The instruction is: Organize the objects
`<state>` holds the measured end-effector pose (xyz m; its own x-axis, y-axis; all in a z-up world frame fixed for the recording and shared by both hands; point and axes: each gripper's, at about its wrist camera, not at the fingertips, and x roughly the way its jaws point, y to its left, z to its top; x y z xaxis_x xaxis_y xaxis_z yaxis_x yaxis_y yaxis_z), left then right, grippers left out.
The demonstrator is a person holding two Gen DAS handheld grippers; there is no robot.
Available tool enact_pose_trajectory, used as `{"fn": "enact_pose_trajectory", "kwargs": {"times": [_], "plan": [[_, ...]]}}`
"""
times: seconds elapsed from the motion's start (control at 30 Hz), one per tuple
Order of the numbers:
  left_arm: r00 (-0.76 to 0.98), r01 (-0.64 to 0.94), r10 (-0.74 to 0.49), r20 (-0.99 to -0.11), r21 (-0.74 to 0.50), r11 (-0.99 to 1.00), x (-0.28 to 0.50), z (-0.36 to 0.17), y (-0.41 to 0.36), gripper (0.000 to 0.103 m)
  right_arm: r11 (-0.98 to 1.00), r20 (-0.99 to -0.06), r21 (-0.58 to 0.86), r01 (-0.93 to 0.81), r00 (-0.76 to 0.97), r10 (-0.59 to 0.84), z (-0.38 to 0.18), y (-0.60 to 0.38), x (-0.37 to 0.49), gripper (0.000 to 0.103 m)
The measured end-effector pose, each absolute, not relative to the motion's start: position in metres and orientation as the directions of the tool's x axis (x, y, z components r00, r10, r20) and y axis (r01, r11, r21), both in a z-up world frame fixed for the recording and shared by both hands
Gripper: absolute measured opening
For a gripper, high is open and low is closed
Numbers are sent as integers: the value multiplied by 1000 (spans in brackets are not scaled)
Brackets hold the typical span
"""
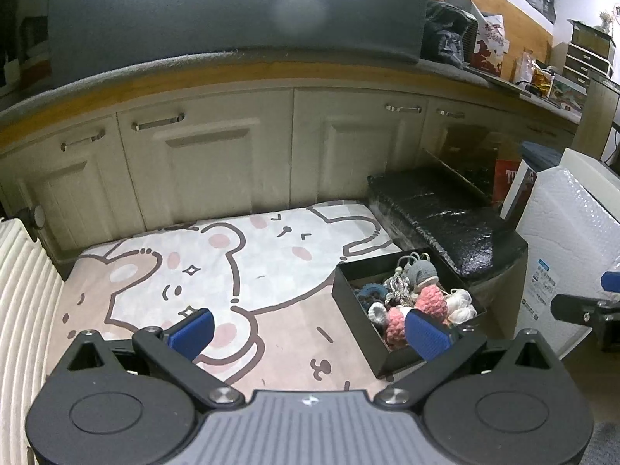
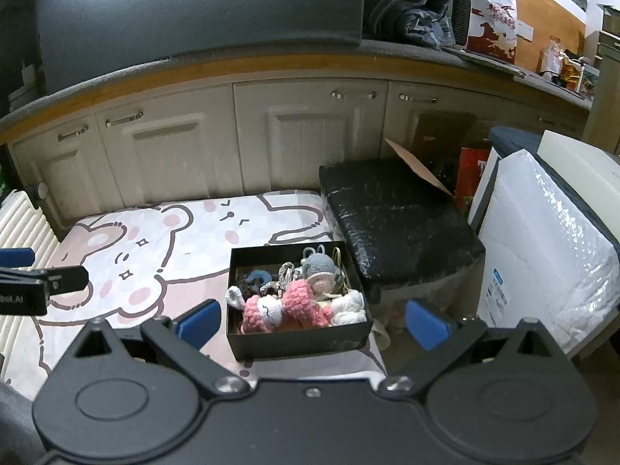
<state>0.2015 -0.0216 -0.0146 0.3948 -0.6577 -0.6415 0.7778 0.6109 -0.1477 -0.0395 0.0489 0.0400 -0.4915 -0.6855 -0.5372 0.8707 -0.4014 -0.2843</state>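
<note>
Toys (image 2: 294, 302) all in box (image 2: 298, 339), mat (image 2: 155, 240) bare; looks done. Both grippers, left (image 1: 310, 327) & right (image 2: 312, 319), wide open, empty.

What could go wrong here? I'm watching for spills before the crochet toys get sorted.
The black box sits at the mat's right edge, so a nudge might tip it off. The pink crochet toy lies tangled with cords and rings, so lifting it may drag others out. Both tools are open and empty.
</note>
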Motion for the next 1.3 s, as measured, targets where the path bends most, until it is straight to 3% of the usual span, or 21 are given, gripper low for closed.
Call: {"fn": "enact_pose_trajectory", "kwargs": {"times": [1.3], "plan": [[339, 835, -674, -656, -119, 537, 201, -22, -20, 103, -436, -513, -293, 851, -525, -679, 31, 46, -34, 103]]}}
